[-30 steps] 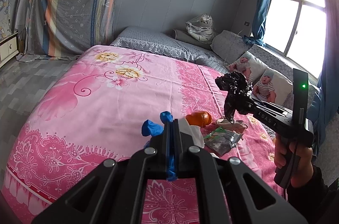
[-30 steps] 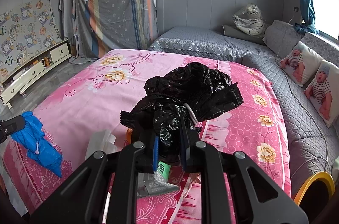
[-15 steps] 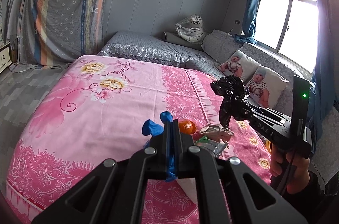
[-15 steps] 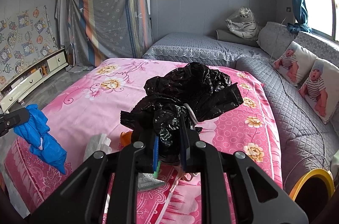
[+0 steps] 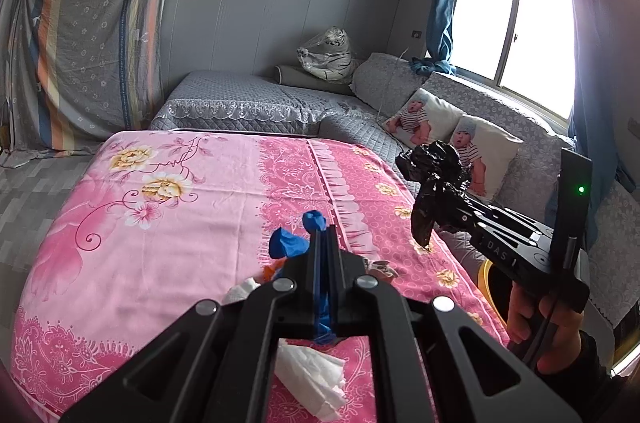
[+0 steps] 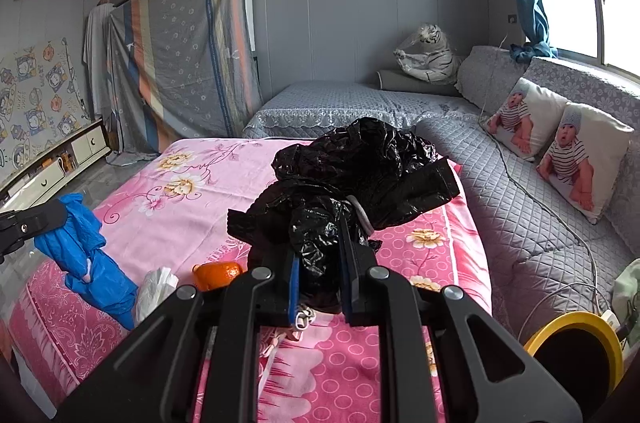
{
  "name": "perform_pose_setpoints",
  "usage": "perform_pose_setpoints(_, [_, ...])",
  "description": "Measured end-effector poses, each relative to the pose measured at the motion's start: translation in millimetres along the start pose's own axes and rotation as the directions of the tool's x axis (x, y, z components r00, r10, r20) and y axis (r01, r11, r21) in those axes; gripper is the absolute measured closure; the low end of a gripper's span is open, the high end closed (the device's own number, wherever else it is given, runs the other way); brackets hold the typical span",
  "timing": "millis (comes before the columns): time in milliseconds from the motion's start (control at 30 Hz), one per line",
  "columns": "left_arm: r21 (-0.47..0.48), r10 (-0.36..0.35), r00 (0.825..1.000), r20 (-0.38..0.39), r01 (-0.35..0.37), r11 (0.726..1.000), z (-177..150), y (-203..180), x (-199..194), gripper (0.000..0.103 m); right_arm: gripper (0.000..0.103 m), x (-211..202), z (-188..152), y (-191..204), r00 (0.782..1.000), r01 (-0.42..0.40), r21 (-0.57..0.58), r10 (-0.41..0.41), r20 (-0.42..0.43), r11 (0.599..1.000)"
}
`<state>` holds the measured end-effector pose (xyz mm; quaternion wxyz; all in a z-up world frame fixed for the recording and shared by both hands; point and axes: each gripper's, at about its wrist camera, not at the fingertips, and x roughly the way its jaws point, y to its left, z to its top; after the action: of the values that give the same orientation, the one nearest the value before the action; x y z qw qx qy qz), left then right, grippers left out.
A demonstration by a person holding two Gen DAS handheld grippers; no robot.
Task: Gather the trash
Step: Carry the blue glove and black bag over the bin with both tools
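Lifting both loads off the pink bedspread (image 5: 168,223), I now see it farther below than a second ago. My left gripper (image 5: 325,243) stays clamped on the blue plastic (image 6: 86,263); my right gripper (image 6: 320,255) stays clamped on the black bag (image 6: 360,175). Tissue (image 6: 154,287) and orange (image 6: 218,273) remain uncollected; the yellow-rimmed bin (image 6: 576,347) sits right of the bed.

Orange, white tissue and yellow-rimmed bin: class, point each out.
orange (image 6: 218,274), right wrist view, its top.
white tissue (image 5: 310,381), left wrist view, middle of the crumpled sheet.
yellow-rimmed bin (image 6: 568,323), right wrist view, upper rim.
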<state>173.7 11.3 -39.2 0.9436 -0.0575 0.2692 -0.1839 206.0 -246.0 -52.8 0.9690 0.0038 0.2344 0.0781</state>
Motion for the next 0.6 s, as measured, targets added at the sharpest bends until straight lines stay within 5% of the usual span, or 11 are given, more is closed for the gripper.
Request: perform_pose_setpoints(600, [0.095, -0.126, 0.991, -0.05, 0.13, 0.987, 20.0, -83.0, 42.6, 0.1, 0.089, -43.1, -4.7, -82.7, 0.99, 0.123, 0.105, -0.13, 0.059, 0.987])
